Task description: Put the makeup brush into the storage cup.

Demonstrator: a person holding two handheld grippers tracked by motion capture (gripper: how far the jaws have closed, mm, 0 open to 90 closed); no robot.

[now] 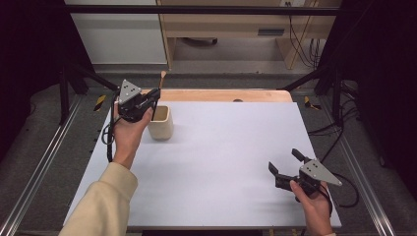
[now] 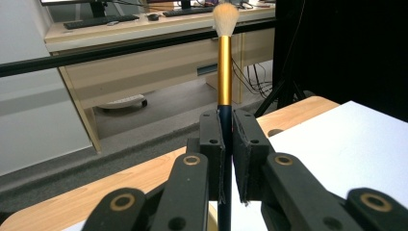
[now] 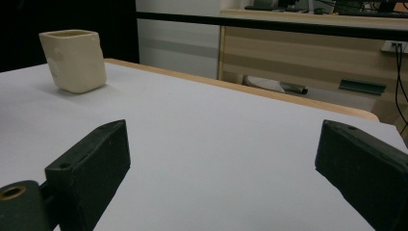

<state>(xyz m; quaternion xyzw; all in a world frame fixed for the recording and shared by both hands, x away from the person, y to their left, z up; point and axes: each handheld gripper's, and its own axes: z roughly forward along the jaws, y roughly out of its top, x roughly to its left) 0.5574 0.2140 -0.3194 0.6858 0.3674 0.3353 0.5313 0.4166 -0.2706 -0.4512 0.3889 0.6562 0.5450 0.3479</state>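
Observation:
My left gripper (image 1: 152, 98) is shut on a makeup brush (image 2: 224, 62) with a dark handle, gold ferrule and pale bristles that point up and away. In the high view the brush tip (image 1: 163, 75) rises past the table's far edge, and the gripper hovers just over the left rim of a cream square cup (image 1: 161, 123). In the left gripper view my left gripper (image 2: 228, 159) clamps the dark handle between its pads. The right gripper (image 1: 285, 161) rests open near the table's front right, with nothing between its jaws. From the right gripper view the cup (image 3: 74, 60) stands far off at upper left.
The white tabletop (image 1: 231, 147) has a wooden strip (image 1: 221, 95) along its far edge. Black frame posts stand at both sides, and a wooden desk (image 1: 236, 24) lies beyond. Cables hang at the right.

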